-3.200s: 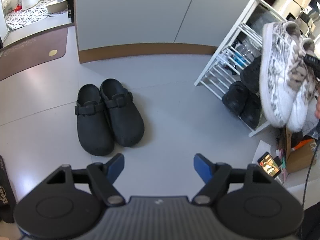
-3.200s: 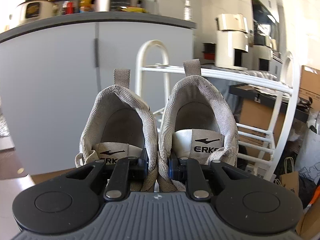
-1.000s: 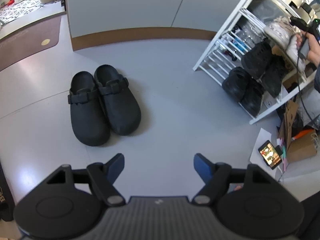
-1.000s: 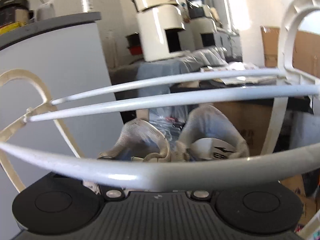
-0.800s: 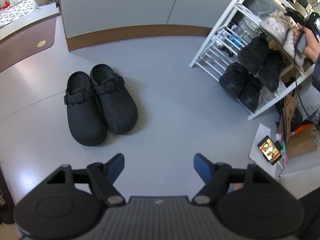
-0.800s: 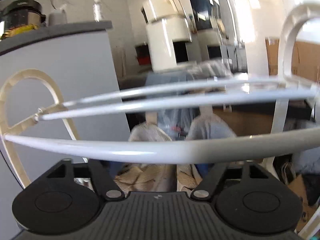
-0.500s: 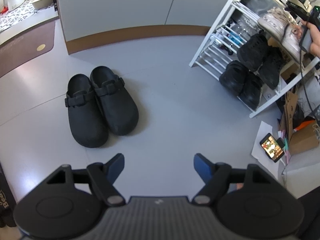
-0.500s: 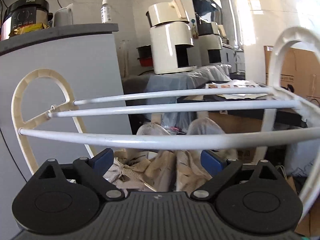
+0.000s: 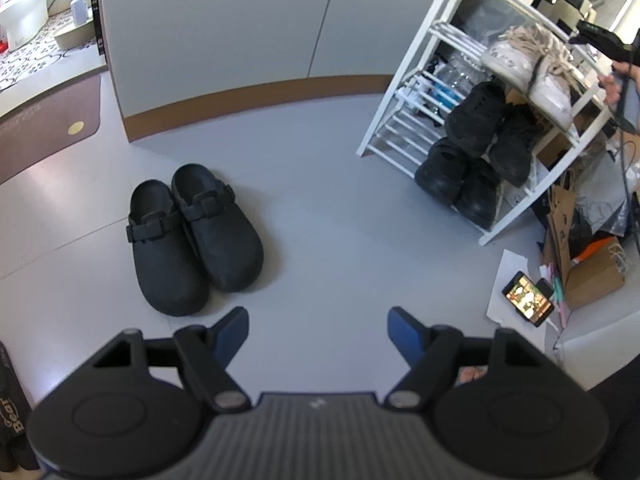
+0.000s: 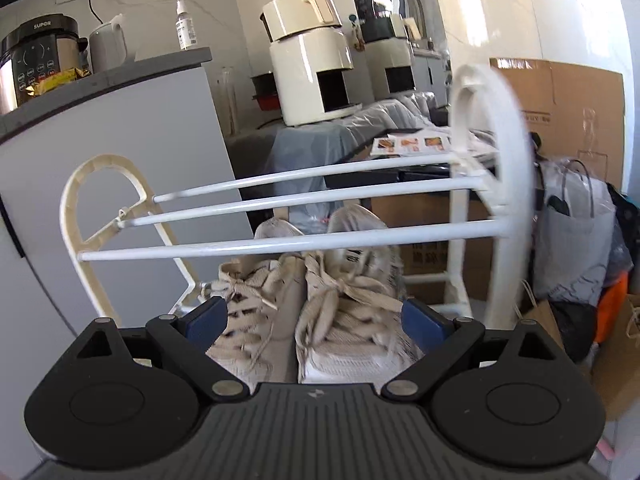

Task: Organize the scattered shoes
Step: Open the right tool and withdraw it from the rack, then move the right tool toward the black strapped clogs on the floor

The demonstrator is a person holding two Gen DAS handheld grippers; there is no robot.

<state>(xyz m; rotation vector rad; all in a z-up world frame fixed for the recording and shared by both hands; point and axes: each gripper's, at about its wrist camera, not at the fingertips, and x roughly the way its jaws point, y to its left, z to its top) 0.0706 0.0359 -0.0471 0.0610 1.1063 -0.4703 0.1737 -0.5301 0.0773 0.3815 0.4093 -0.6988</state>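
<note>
Shoes come in two lots: worn white lace-up sneakers point(image 10: 316, 300) sit on the white wire shoe rack's point(image 9: 420, 92) upper shelf, black strapped clogs point(image 9: 192, 232) wait mid-floor. Right gripper point(image 10: 316, 320) fingers gape wide around the sneakers' toes, gripping nothing. Back it straight out (mind the laces). Left gripper point(image 9: 318, 330) hangs open, empty, above the floor.
</note>
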